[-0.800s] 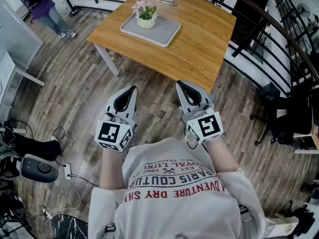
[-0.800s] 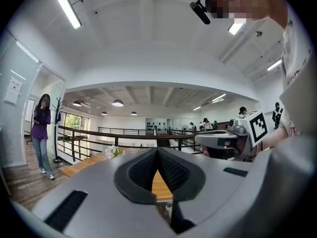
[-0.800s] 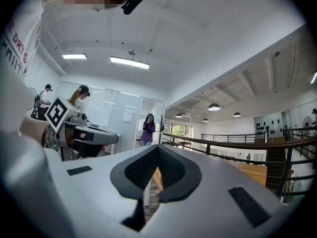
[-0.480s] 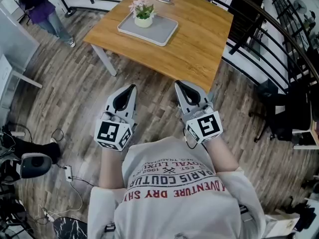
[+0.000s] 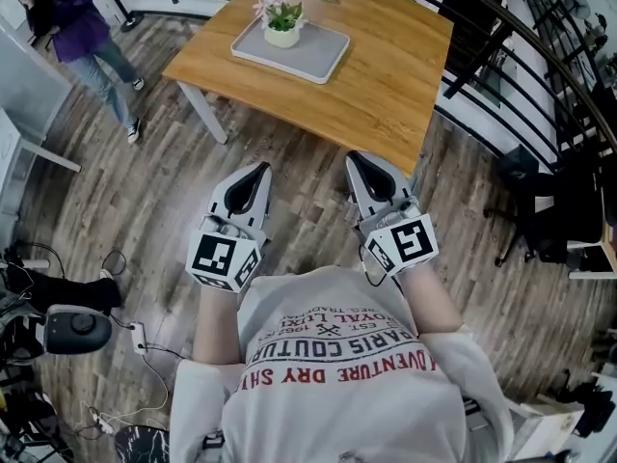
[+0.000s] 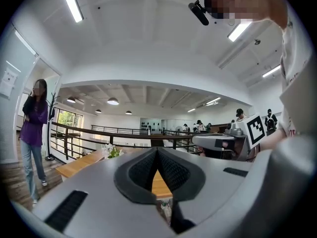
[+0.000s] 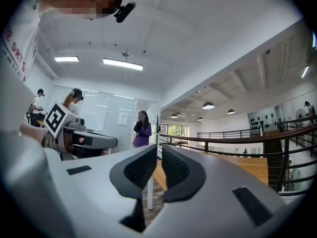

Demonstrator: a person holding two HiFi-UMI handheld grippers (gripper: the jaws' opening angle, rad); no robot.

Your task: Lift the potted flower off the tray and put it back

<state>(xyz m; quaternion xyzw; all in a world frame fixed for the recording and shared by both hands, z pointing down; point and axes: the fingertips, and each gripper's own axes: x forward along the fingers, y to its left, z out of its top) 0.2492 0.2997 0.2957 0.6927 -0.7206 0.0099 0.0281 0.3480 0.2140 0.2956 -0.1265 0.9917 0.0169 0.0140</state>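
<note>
The potted flower (image 5: 282,19), pink blooms in a pale pot, stands on the grey tray (image 5: 307,59) at the far side of the wooden table (image 5: 386,75). Both grippers hang level over the wood floor, short of the table's near edge and far from the pot. My left gripper (image 5: 258,169) is shut with its pads meeting at the tips and nothing between them. My right gripper (image 5: 353,158) is also shut and empty. In the left gripper view the flower (image 6: 115,151) shows small beyond the shut left gripper (image 6: 157,150). The right gripper view looks past the shut right gripper (image 7: 159,148) at a table leg and floor.
A person in purple (image 5: 67,17) walks at the far left of the table. A black railing (image 5: 521,56) runs behind and to the right of it. A black chair (image 5: 554,210) stands at the right. Cables and a dark device (image 5: 72,328) lie on the floor at the left.
The person in purple has walked further into view at the upper left. The table has shifted slightly in the picture. Both grippers stay shut side by side.
</note>
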